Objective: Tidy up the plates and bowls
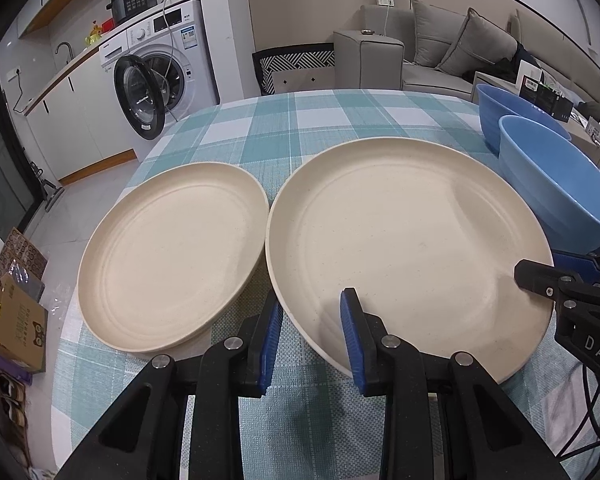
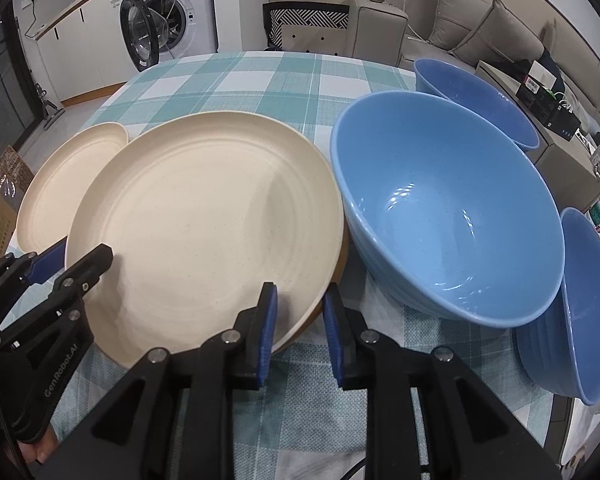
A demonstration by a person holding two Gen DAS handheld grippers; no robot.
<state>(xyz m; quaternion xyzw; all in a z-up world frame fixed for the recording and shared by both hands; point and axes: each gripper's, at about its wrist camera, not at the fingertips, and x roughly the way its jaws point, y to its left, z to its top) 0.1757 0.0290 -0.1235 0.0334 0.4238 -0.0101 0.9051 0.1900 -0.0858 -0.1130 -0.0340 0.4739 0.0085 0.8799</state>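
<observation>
Plates lie side by side: both hand-held grippers, left [image 1: 312,320] and right [image 2: 298,312], straddle the larger plate [image 1: 408,240]'s near rim, jaws narrowly apart, the smaller plate [image 1: 172,256] just left of it.

You can read "GenRobot.AI" on the left gripper [image 2: 66,270]; "DAS" shows on the right gripper [image 1: 540,276].

A teal-and-white checked cloth [image 1: 300,128] covered the counter. Behind it stood a white washing machine [image 1: 162,60] with its round door [image 1: 140,96] swung open, a black cooker [image 1: 134,0] on top. A patterned chair back [image 1: 294,66] rose at the far edge, beside a grey sofa [image 1: 440,48] with cushions. Cardboard boxes [image 1: 16,316] lay on the floor at left
</observation>
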